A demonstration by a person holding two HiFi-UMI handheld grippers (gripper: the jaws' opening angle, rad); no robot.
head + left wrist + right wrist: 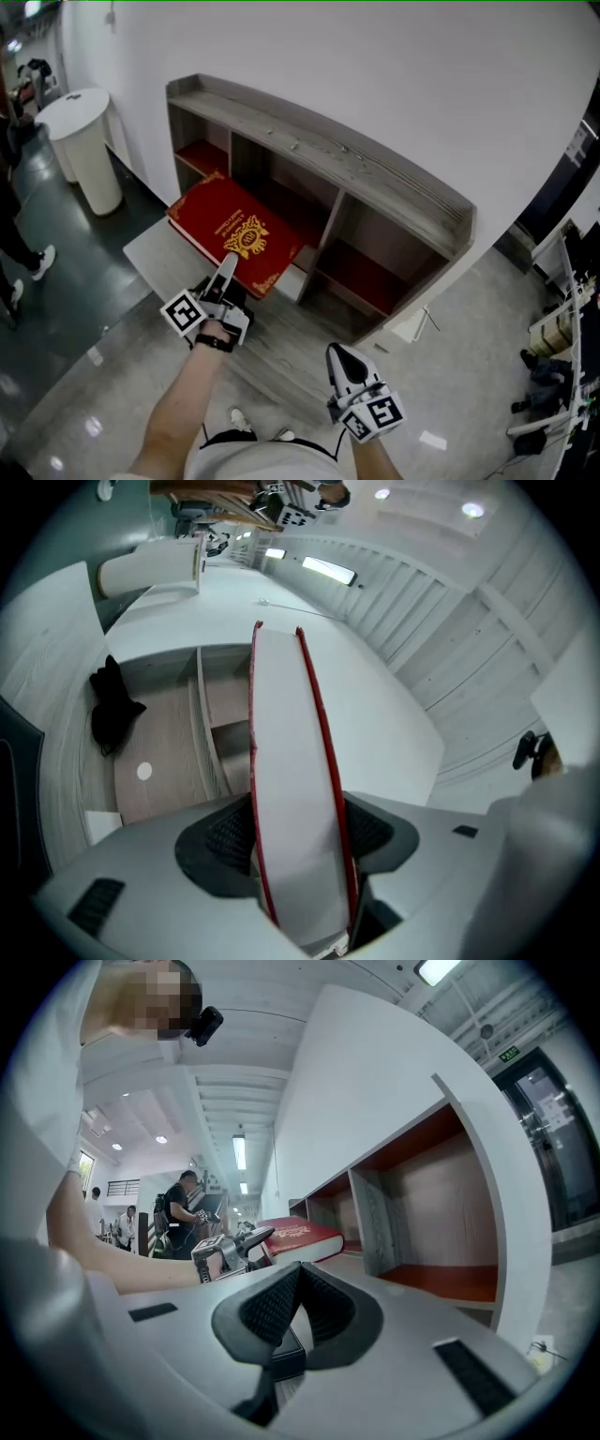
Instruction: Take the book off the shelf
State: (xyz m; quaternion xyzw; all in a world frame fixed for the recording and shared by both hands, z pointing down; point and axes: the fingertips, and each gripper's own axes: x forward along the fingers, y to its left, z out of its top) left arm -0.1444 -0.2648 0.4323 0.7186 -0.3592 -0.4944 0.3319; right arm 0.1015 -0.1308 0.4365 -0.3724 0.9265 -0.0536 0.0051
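A red book with a gold emblem on its cover is out in front of the grey wooden shelf, cover up, before the shelf's left compartments. My left gripper is shut on the book's near edge. In the left gripper view the white page edge of the book runs up between the two dark pads. My right gripper hangs lower right, apart from the book, shut and empty. The right gripper view shows its pads together, with the book and shelf beyond.
The shelf's compartments have red floors. A white round bin stands at the far left, and a low white panel lies under the book. A person's leg is at the left edge. Clutter sits at the right. People stand far off.
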